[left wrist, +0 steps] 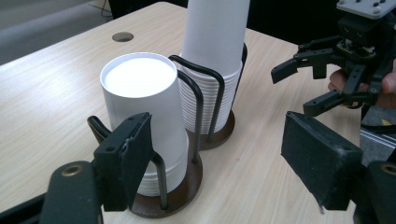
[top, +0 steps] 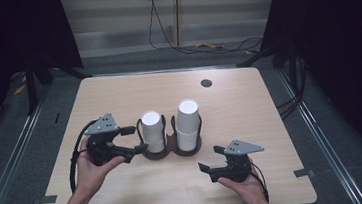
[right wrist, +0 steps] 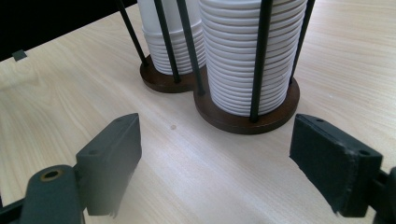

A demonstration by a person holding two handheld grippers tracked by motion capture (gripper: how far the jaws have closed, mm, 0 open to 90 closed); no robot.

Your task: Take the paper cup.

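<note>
Two stacks of white paper cups sit upside down in a double wire holder [top: 146, 154] near the middle of the wooden table [top: 250, 110]; shorter stack [top: 152, 131] on the left, taller stack [top: 188, 123] just beside it on the right (each ringed by black wire uprights on a round dark-brown base, the two bases touching); left gripper [top: 136, 139] held at the left flank of the shorter stack, jaws spread apart with nothing between them; one jaw points toward the far side of the stack, the other toward its lower near edge, close to the holder's base; whether a tip touches the wire cannot be told; in the left gripper view the shorter stack [left wrist: 142, 116] stands just beyond the left pad, not pinched; right gripper [top: 211, 158] is held low over the table, near the holder's right base, jaws wide and empty, aimed at the taller stack [right wrist: 243, 56]; small round hole [top: 206, 83] in the far tabletop, well apart from the cups.
</note>
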